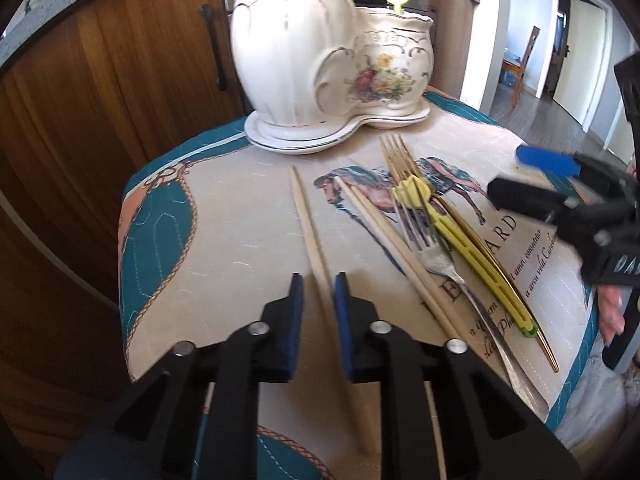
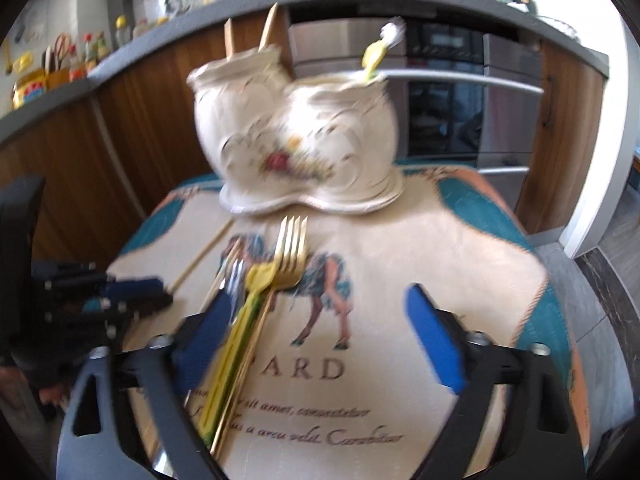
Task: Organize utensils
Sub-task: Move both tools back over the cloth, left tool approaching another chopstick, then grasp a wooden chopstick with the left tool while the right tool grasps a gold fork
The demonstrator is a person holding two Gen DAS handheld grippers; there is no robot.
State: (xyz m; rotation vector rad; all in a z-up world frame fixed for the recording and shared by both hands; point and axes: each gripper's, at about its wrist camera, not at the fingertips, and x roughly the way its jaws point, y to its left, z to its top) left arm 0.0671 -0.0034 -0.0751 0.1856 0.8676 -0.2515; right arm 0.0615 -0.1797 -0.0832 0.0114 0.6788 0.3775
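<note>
Utensils lie on the printed cloth [image 1: 224, 216] before a twin ceramic holder [image 1: 320, 60] at twelve o'clock — wooden sticks in its taller pot, a yellow handle in the shorter. Left view: three chopsticks, with a silver fork [image 1: 440, 256], a gold fork [image 1: 400, 160] and a yellow utensil [image 1: 472, 248]. The left gripper [image 1: 319, 296] is nearly shut around a lone chopstick [image 1: 308, 224], tip toward twelve.

Right view — blurred: the right gripper [image 2: 320, 332] stands spread, gold fork and yellow utensil near its left pad, tips toward twelve.
</note>
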